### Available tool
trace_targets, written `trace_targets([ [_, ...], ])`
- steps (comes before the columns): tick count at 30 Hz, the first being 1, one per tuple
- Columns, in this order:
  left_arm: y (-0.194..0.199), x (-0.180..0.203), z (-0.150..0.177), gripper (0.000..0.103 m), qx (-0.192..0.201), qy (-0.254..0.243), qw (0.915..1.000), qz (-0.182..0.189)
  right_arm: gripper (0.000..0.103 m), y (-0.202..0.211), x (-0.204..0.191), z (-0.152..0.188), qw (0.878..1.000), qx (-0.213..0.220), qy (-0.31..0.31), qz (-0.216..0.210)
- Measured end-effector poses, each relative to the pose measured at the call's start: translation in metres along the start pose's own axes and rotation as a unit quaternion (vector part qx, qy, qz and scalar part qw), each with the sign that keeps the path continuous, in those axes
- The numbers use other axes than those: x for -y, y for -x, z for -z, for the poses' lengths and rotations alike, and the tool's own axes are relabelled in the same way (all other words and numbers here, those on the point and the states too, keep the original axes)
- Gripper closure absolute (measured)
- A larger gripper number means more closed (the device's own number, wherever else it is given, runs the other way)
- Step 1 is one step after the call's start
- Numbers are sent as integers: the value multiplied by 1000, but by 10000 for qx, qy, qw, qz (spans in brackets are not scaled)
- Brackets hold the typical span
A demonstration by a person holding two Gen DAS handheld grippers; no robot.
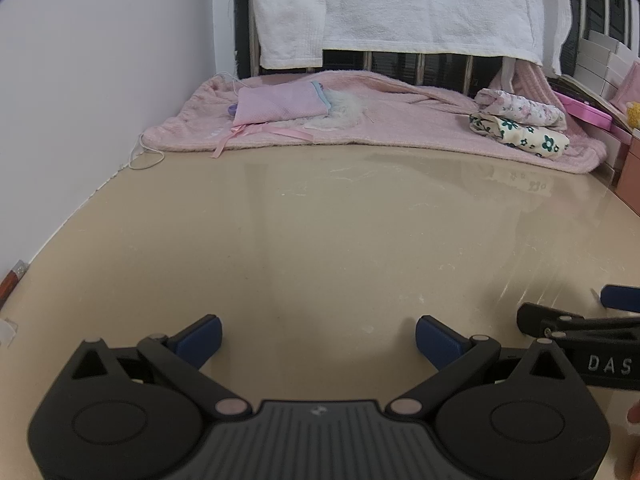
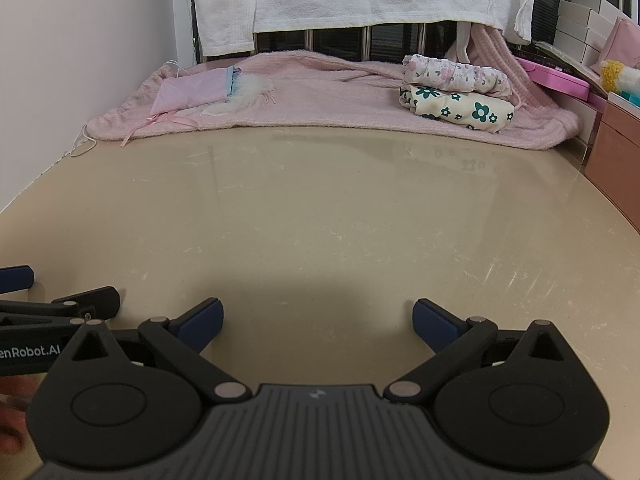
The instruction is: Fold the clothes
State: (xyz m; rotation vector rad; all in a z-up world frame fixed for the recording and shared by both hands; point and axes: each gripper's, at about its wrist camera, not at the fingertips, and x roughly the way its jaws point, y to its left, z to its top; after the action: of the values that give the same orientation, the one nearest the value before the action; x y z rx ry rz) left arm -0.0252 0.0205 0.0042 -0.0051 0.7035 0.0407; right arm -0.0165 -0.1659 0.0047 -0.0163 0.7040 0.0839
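Note:
My left gripper (image 1: 319,338) is open and empty, low over the beige table (image 1: 320,232). My right gripper (image 2: 316,322) is open and empty beside it; part of it shows at the right edge of the left wrist view (image 1: 580,324). At the far side lies a pink blanket (image 1: 400,120), also in the right wrist view (image 2: 340,100). On its left is a pink garment with ribbons and white fluff (image 1: 280,106) (image 2: 200,90). On its right are two folded floral garments, stacked (image 1: 520,124) (image 2: 456,94).
White towels (image 1: 400,4) hang over a dark rail behind the blanket. A white wall (image 1: 100,80) bounds the left. Pink and white boxes (image 2: 580,20) and a brown drawer unit (image 2: 616,148) stand at the right. A thin white cord (image 1: 140,156) lies at the blanket's left corner.

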Motion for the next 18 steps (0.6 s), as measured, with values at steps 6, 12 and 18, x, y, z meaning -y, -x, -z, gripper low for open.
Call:
trace_targets([
  [6, 0, -1, 0, 0, 4, 12, 10000, 14, 1, 0, 0, 0, 10000, -1, -3, 3],
  [12, 1, -2, 1, 0, 24, 12, 10000, 37, 1, 0, 0, 0, 10000, -2, -5, 4],
  [18, 1, -3, 1, 0, 34, 27, 10000, 25, 1, 0, -1, 0, 10000, -2, -8, 7],
])
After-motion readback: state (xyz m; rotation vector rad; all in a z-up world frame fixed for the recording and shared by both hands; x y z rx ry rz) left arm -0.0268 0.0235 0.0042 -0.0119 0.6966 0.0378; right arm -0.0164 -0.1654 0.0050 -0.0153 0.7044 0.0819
